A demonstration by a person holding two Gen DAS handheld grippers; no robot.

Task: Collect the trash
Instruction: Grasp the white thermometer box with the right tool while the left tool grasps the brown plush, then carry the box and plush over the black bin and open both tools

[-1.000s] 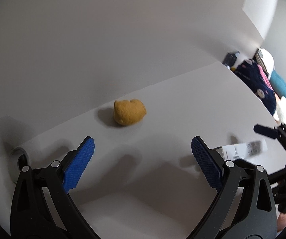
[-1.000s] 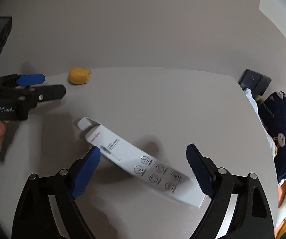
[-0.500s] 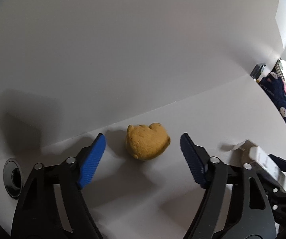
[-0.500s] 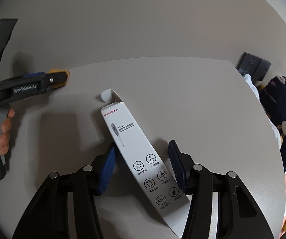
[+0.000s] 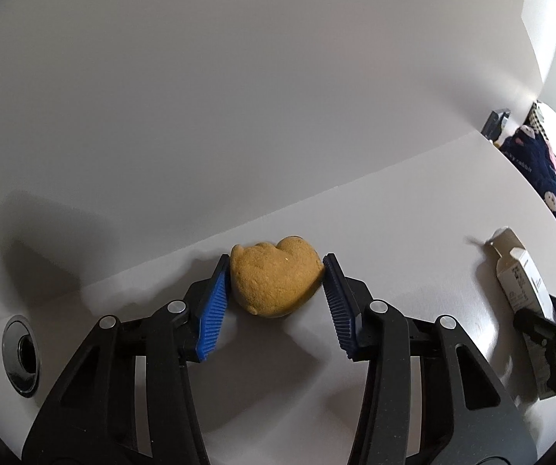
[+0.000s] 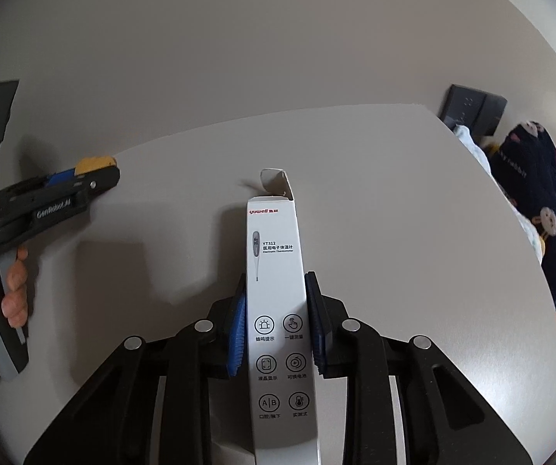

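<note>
Left tongs [image 5: 276,290] are closing around the tan sponge lump [image 5: 276,279] at the table's [image 5: 413,209] back edge, judged soft and light, while a stiff, crushable thermometer box [image 6: 276,290] is pinched mid-length, flat on the table, by still-closing right tongs [image 6: 276,323].

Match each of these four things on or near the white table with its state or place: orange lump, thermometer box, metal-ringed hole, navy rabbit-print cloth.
Things:
1 orange lump
2 thermometer box
3 metal-ringed hole
4 navy rabbit-print cloth

States or places:
A beyond the table's right edge
B end flap open
C between the left gripper's closing pads
D set in the tabletop

Pairs: 1-C, 2-B, 3-D, 4-A
</note>
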